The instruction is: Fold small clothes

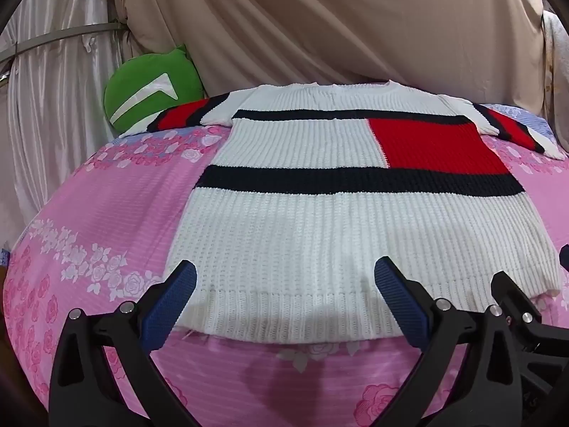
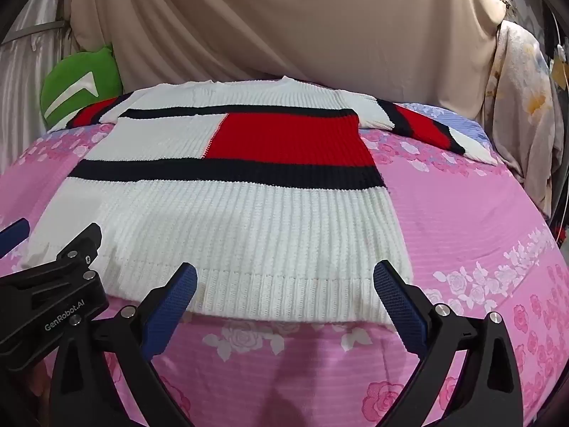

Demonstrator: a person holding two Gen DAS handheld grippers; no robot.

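**Sweater laid flat, both jaws wide above its hem**

I hold my left gripper (image 1: 284, 281) and my right gripper (image 2: 284, 281) side by side over the near edge of the bed, both tilted downward. The jaws of each stand wide apart with nothing between their blue pads (image 1: 170, 304) but air; neither touches the cloth.

The knit sweater (image 1: 334, 235) lies spread flat, front up, on the pink rose-print bedsheet (image 1: 106, 206). Its ribbed white hem (image 2: 284, 295) faces me, its neckline lies at the far side, and its sleeves reach out to left and right, each banded in red and dark navy. Two dark stripes cross the white body, and a red block (image 2: 288, 138) sits between them on the right half of the chest.

My left jaws hover over the hem's left and middle part; my right jaws hover over the hem's right part, near its right corner. In the right wrist view, the left gripper shows just beside mine at the lower left.

A green cushion (image 1: 153, 85) leans at the far left corner of the bed, against draped beige curtains (image 1: 320, 17).
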